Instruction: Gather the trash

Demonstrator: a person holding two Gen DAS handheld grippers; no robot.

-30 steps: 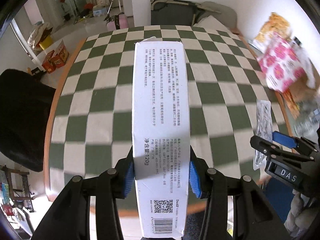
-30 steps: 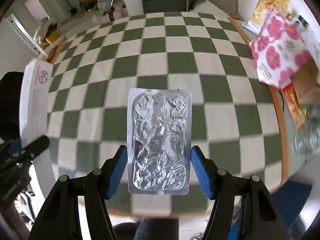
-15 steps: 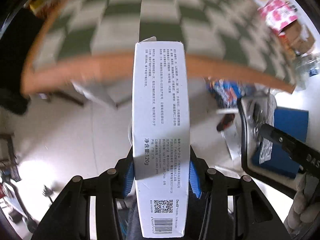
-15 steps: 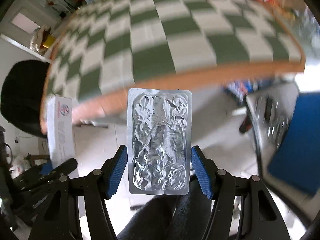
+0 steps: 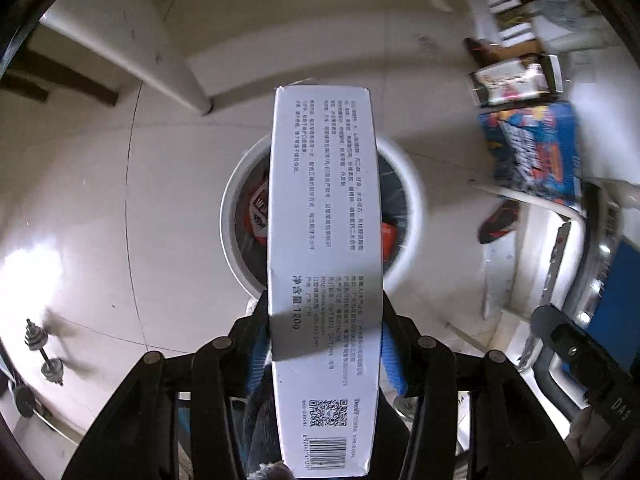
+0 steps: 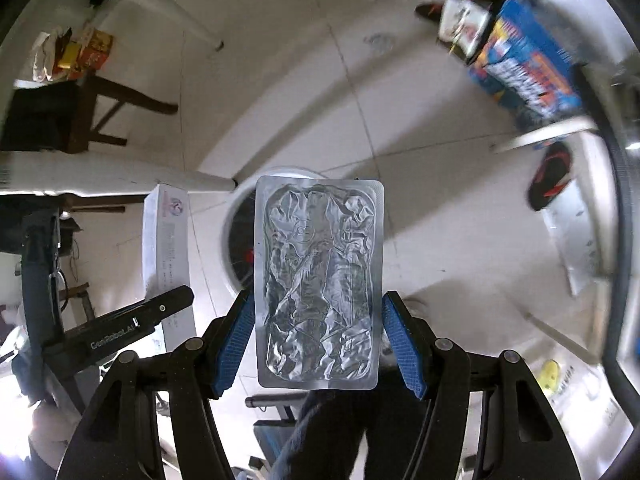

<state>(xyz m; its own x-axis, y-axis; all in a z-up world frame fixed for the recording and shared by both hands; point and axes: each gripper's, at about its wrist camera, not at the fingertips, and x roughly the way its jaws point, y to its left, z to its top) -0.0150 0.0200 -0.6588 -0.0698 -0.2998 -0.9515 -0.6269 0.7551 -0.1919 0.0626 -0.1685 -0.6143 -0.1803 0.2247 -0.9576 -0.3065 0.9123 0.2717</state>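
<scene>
My left gripper (image 5: 324, 344) is shut on a long white carton (image 5: 324, 240) printed with text and a barcode, held directly above a round white trash bin (image 5: 412, 208) on the floor. The bin holds red and dark wrappers. My right gripper (image 6: 318, 336) is shut on a crumpled silver foil blister sheet (image 6: 318, 280), also over the bin (image 6: 232, 240), which shows behind it. The carton (image 6: 166, 248) and the left gripper's body appear at the left of the right wrist view.
A blue printed box (image 5: 532, 152) and other packages lie on the floor to the right. A white table leg (image 5: 160, 60) stands beyond the bin. A dark chair (image 6: 60, 116) stands at the far left. A black and red shoe (image 6: 550, 176) lies to the right.
Both grippers swung down from the checkered table, past its edge, to the floor. They now hold the carton and foil sheet over the white trash bin. Both grips are unchanged.
</scene>
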